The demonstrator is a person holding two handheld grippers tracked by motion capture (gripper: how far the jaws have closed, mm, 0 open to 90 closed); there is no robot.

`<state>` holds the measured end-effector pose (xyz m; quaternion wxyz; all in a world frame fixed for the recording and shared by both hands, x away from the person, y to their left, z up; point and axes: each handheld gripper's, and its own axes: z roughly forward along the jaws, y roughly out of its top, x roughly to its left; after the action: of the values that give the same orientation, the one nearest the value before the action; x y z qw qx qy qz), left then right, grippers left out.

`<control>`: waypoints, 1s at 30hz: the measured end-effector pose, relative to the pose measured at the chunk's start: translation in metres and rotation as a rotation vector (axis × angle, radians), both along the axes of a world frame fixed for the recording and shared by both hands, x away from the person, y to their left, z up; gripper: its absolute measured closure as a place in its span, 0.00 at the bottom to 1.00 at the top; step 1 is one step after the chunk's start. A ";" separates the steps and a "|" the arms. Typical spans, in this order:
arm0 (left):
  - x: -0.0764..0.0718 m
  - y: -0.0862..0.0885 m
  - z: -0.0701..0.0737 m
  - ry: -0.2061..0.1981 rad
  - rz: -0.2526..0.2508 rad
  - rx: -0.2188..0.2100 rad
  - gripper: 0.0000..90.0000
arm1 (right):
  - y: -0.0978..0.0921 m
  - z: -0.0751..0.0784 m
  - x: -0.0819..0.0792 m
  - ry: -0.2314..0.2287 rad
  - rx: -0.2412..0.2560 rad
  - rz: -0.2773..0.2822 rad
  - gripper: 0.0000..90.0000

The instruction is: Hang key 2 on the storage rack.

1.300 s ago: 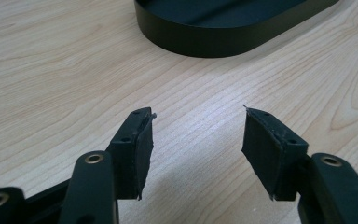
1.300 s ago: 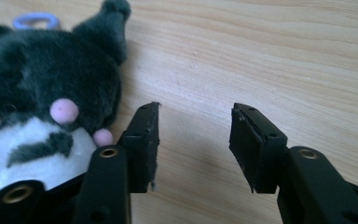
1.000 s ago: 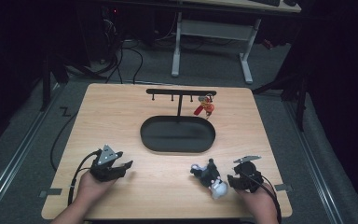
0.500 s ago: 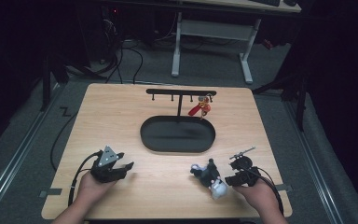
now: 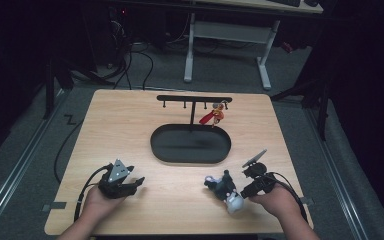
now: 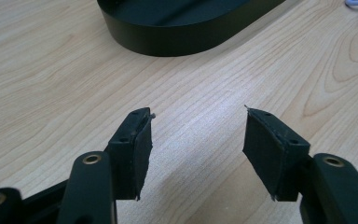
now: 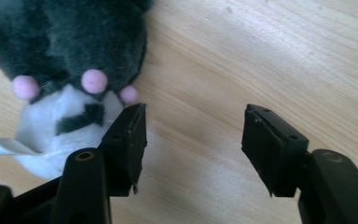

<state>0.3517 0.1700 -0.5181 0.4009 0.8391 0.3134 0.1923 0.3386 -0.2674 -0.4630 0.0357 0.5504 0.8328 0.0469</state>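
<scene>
The right tongs [image 7: 193, 140] stand apart with nothing between them, low over the wooden surface [image 7: 270, 56]. The plush toy [image 7: 70, 56], dark grey above and white below with pink dots, lies just beside their left jaw and outside the gap; whether it touches that jaw cannot be told. The left tongs [image 6: 196, 149] are also apart and hold nothing, with the black oval tray [image 6: 177, 28] ahead of them.
</scene>
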 end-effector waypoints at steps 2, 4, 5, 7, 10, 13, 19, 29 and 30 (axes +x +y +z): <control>0.000 0.001 0.001 0.002 0.002 -0.008 0.46 | 0.002 0.001 0.000 0.006 -0.005 0.007 0.42; 0.001 0.001 0.001 0.006 0.001 -0.013 0.46 | 0.005 0.005 -0.001 0.004 -0.005 0.010 0.41; 0.001 0.002 0.001 0.008 0.000 -0.012 0.46 | 0.005 0.008 -0.002 0.002 -0.005 0.009 0.41; 0.002 0.002 0.000 0.008 -0.003 -0.011 0.46 | 0.007 0.014 -0.003 -0.006 -0.009 0.007 0.40; 0.002 0.002 0.000 0.008 -0.002 -0.013 0.46 | 0.008 0.019 -0.004 -0.016 -0.005 0.009 0.39; 0.003 0.000 0.000 0.008 -0.005 -0.012 0.46 | 0.010 0.032 -0.006 -0.032 0.029 0.002 0.37; 0.003 -0.001 0.001 0.007 -0.011 -0.010 0.46 | 0.029 0.041 -0.012 -0.033 0.067 0.050 0.31; 0.003 -0.002 0.001 0.014 -0.020 -0.010 0.45 | 0.045 0.026 -0.014 0.007 0.079 0.074 0.26; 0.003 -0.001 0.001 0.016 -0.019 -0.010 0.45 | 0.046 0.023 -0.013 0.006 0.076 0.081 0.26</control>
<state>0.3552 0.1688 -0.5168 0.4046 0.8415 0.3093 0.1803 0.3257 -0.2215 -0.4398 0.0104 0.5173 0.8522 0.0782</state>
